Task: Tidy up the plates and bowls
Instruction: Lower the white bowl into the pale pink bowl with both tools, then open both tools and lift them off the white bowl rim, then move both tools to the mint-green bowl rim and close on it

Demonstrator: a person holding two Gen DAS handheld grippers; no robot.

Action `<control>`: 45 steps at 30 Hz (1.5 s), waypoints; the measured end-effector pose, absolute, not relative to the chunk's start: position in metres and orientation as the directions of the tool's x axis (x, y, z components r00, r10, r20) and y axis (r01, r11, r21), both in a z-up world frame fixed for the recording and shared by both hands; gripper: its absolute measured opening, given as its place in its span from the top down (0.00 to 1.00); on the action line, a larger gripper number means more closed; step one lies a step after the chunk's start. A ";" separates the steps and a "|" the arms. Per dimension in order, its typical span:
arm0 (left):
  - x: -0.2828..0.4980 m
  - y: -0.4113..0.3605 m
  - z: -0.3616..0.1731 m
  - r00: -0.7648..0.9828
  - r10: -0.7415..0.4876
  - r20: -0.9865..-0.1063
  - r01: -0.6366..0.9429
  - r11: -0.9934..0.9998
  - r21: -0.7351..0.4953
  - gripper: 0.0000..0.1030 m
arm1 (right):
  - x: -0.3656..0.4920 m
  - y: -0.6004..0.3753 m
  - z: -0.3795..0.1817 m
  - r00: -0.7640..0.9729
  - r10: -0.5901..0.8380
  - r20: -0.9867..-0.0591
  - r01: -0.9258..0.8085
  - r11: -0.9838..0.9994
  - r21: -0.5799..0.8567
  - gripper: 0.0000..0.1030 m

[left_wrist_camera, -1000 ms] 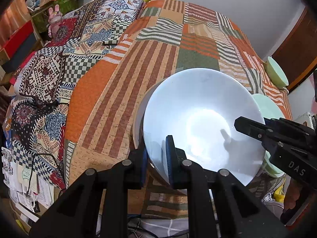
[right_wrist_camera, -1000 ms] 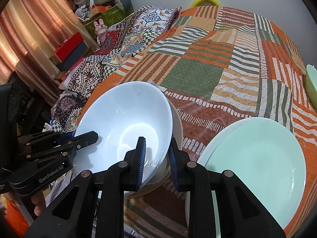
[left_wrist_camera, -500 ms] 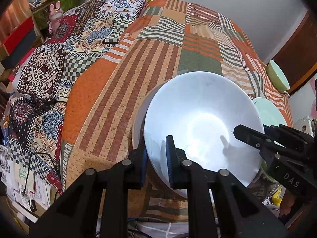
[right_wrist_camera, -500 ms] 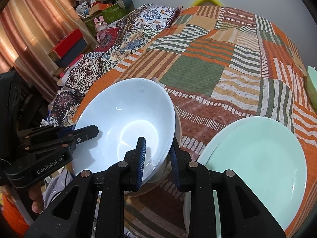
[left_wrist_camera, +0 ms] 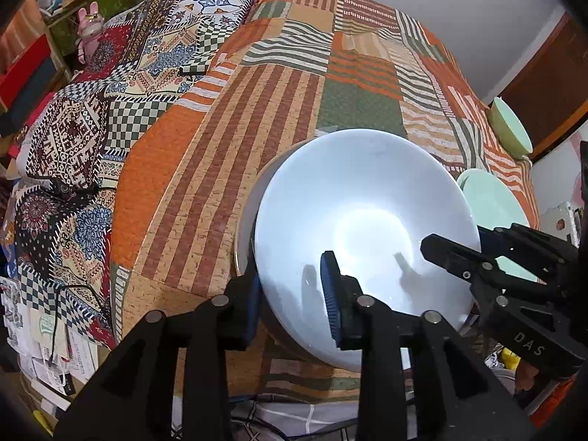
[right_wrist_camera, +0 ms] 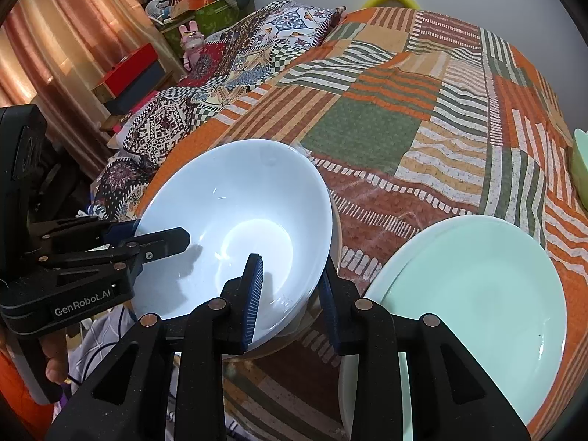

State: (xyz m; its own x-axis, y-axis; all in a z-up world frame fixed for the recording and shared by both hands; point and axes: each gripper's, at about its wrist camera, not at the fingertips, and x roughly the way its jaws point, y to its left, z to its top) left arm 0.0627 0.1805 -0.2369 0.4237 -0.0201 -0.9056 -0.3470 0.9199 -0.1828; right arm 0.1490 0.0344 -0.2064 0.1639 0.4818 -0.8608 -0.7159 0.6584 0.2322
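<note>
A large white bowl point(left_wrist_camera: 367, 228) sits nested in another white bowl point(left_wrist_camera: 246, 228) near the bed's front edge; it also shows in the right wrist view point(right_wrist_camera: 235, 220). My left gripper point(left_wrist_camera: 292, 294) straddles the near rim, jaws parted, pads off the rim. My right gripper point(right_wrist_camera: 292, 294) straddles the opposite rim, jaws also parted. Stacked mint-green plates point(right_wrist_camera: 477, 294) lie just right of the bowls, also in the left wrist view point(left_wrist_camera: 492, 198).
A mint-green bowl point(left_wrist_camera: 509, 128) sits at the bed's far right edge, also in the right wrist view point(right_wrist_camera: 580, 169). A patchwork quilt point(right_wrist_camera: 386, 117) covers the bed. Patterned pillows point(left_wrist_camera: 92, 110) lie at left. Cluttered shelves point(right_wrist_camera: 139, 77) stand beyond.
Both grippers' jaws have opened wider around the white bowl's rim. The bowl has settled lower into the bowl beneath it.
</note>
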 end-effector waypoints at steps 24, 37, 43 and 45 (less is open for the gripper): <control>0.053 0.159 -0.198 0.479 0.119 -0.870 -0.317 0.947 -0.046 0.48 | 0.154 0.001 -0.178 0.256 0.524 -0.813 -0.687 0.690 0.228 0.64; 0.067 0.106 -0.121 0.660 0.102 -0.744 -0.216 0.975 -0.058 0.46 | 0.165 -0.066 -0.132 0.394 0.555 -0.732 -0.624 0.747 0.231 0.60; 0.082 0.070 -0.081 0.752 0.072 -0.655 -0.155 0.985 -0.069 0.38 | 0.171 -0.122 -0.101 0.515 0.542 -0.664 -0.566 0.797 0.212 0.52; 0.091 0.055 -0.069 0.772 0.060 -0.632 -0.128 0.990 -0.063 0.37 | 0.175 -0.141 -0.094 0.553 0.527 -0.645 -0.540 0.817 0.204 0.50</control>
